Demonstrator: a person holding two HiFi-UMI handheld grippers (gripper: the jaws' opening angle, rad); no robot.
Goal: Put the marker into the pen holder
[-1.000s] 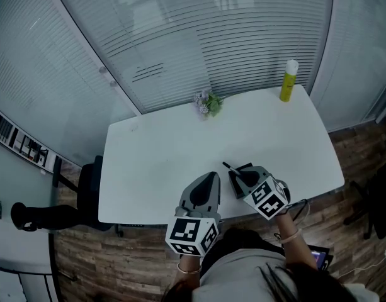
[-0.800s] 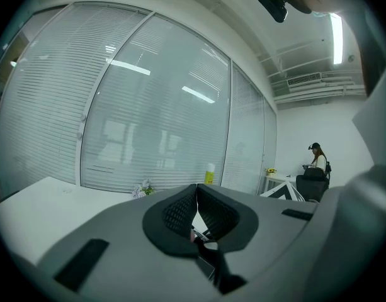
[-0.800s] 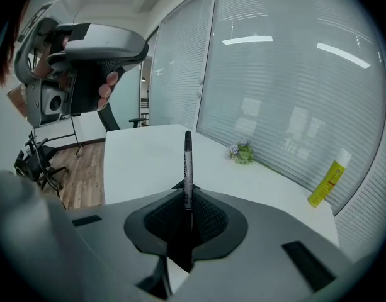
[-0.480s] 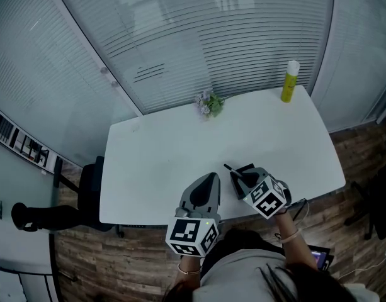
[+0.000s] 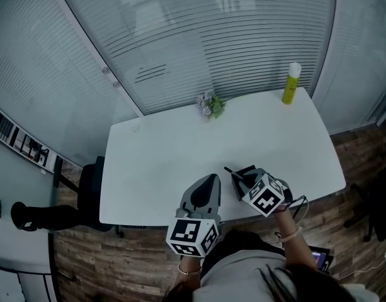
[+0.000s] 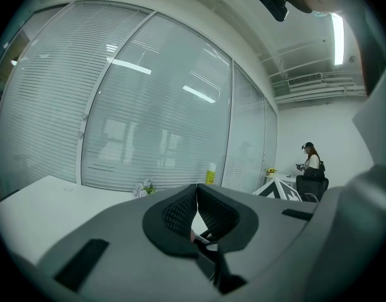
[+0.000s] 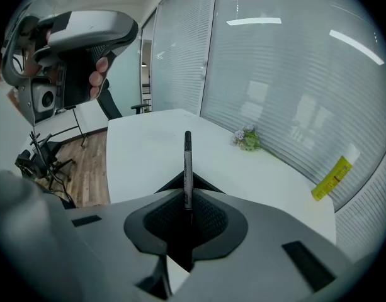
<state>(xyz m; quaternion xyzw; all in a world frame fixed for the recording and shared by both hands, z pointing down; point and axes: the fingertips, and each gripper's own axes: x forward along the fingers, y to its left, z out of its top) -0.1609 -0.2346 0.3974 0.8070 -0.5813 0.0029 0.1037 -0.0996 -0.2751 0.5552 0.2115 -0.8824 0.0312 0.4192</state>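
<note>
While my left tool (image 6: pixel 194 197) sat pressed together and empty at the worktop's (image 5: pixel 174 150) near edge, my right tool (image 7: pixel 187 201), pinching the marker (image 7: pixel 187 162), had drifted only slightly toward me, leaving the marker by the dark pen holder (image 5: pixel 245 169), apparently not yet inside.

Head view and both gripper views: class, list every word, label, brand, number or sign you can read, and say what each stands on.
No text here can be read as words or numbers.
Yellow bottle: dark print on its label, too blurred to read.
Marker: no print legible on its barrel.
Patterned cubes: black-and-white square patterns only, no letters or digits.
</note>
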